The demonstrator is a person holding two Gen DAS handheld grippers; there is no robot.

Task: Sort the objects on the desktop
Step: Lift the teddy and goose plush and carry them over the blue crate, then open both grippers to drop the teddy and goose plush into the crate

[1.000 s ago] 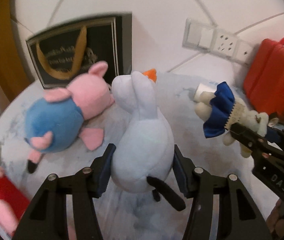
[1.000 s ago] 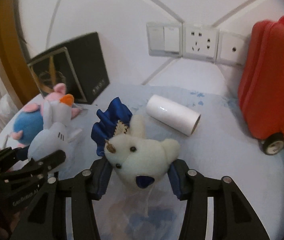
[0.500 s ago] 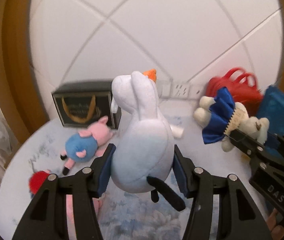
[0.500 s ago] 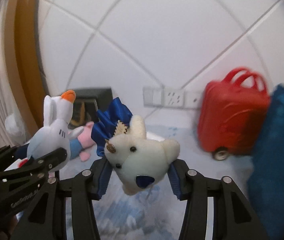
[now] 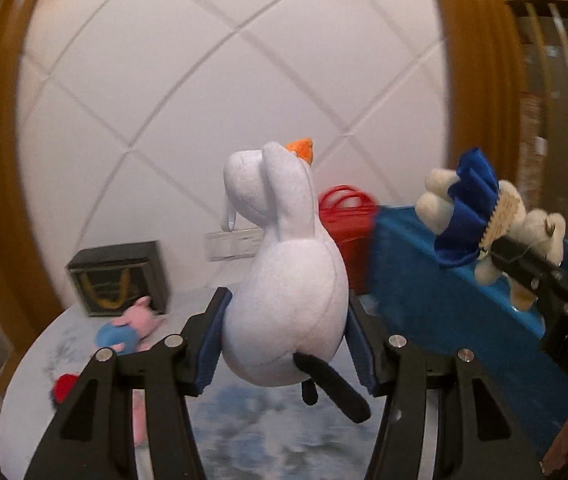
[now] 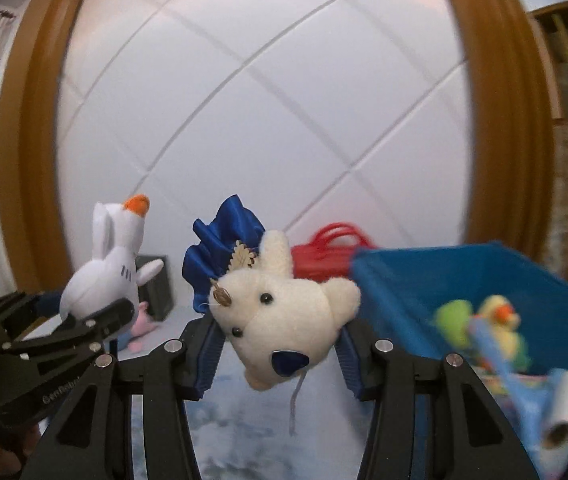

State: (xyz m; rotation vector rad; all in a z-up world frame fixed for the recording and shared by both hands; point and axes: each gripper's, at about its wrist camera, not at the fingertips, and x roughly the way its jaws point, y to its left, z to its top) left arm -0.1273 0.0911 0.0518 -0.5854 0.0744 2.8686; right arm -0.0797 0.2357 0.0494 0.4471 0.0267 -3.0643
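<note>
1. Far left, down on the worktop (image 5: 32,392): a pink plush pig in blue (image 5: 128,330) lying in front of a black box (image 5: 118,276).
2. Left gripper (image 5: 284,334) has its jaws clamped on the fat body of a white goose plush (image 5: 284,300), held up off the worktop, orange beak on top.
3. Right gripper (image 6: 274,354) is squeezing a cream teddy bear (image 6: 284,316) by the head, blue skirt sticking up behind.
4. Right side: blue fabric bin (image 6: 423,280) with small toys inside (blurry), red case (image 6: 323,252) behind it.
</note>
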